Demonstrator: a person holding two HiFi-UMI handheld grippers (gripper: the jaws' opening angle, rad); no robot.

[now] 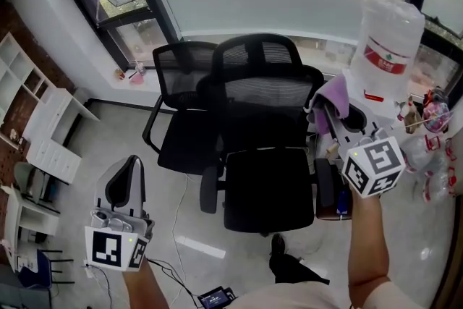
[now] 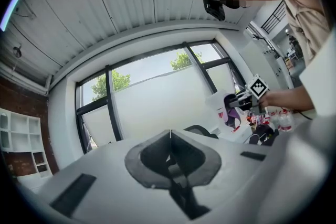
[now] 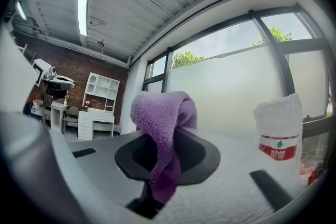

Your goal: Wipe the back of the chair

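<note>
Right gripper (image 3: 168,136): jaws clamped on purple cloth (image 3: 164,107), held just beside the chair back (image 1: 262,94) | Left gripper (image 2: 170,134): jaws pressed together, holding nothing, low, well apart from chair

A black office chair (image 1: 264,98) with a mesh back and headrest is seen upright, its seat facing the camera. A purple cloth (image 3: 164,123) is clamped, folded and drooping, in the right tool (image 3: 167,157), just beside the chair back's edge.
</note>
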